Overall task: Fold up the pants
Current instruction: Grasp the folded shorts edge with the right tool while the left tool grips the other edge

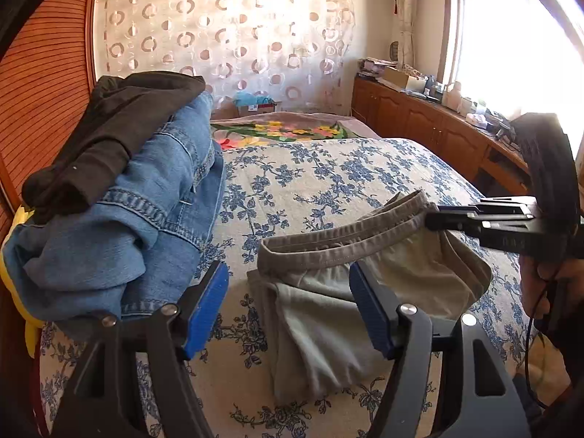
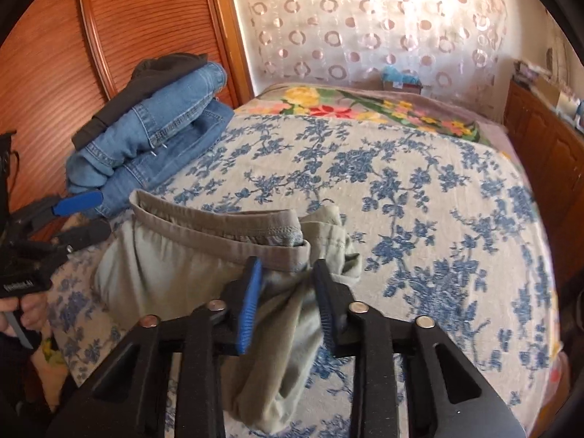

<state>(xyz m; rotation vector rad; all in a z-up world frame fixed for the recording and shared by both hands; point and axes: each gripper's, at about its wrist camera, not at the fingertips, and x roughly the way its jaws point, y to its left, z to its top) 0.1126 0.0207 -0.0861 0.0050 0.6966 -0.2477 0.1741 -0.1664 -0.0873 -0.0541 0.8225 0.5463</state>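
No readable text on anything, one small pale printed mark on the black body of the left hand-held gripper (image 2: pixel 81 219), behind its blue-padded fingers, too blurred to make out, no numbers, brands or signs elsewhere

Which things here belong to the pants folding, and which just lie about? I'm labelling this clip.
In the job: grey-green pants, right gripper pinching their cloth, left gripper open over them.

Lying about: folded jeans, black garment, floral blanket, blue-flowered bedspread.
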